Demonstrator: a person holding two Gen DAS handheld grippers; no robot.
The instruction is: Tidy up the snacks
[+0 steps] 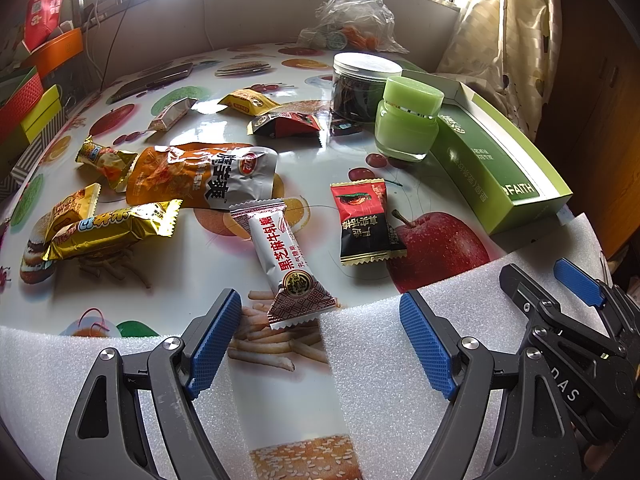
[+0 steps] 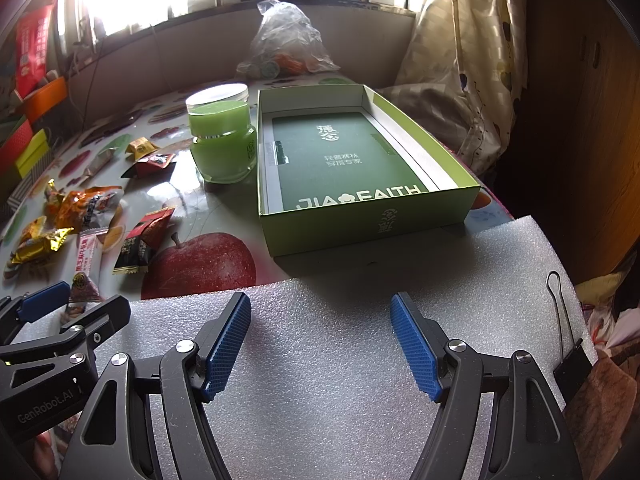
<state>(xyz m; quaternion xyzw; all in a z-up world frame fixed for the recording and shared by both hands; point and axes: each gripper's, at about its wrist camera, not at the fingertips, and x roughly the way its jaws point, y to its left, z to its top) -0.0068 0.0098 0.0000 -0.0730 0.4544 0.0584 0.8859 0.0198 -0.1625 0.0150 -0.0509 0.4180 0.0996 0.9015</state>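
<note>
Several wrapped snacks lie on the fruit-print table. A white sesame candy bar [image 1: 286,260] lies just ahead of my open, empty left gripper [image 1: 320,320]. A red-black packet [image 1: 362,222] lies to its right, an orange pouch [image 1: 200,176] and gold bars [image 1: 112,230] to the left. An open green box [image 2: 360,168], with nothing in it, sits ahead of my open, empty right gripper [image 2: 320,316], which hovers over white foam [image 2: 340,360]. The right gripper also shows in the left wrist view [image 1: 540,276], and the left gripper in the right wrist view [image 2: 76,300].
A green jar [image 1: 408,120] and a clear jar of dark snacks [image 1: 360,88] stand left of the box. A plastic bag [image 1: 352,16] sits at the back by the window. Coloured boxes [image 1: 28,96] stack at the left. A binder clip [image 2: 570,360] sits on the foam's right edge.
</note>
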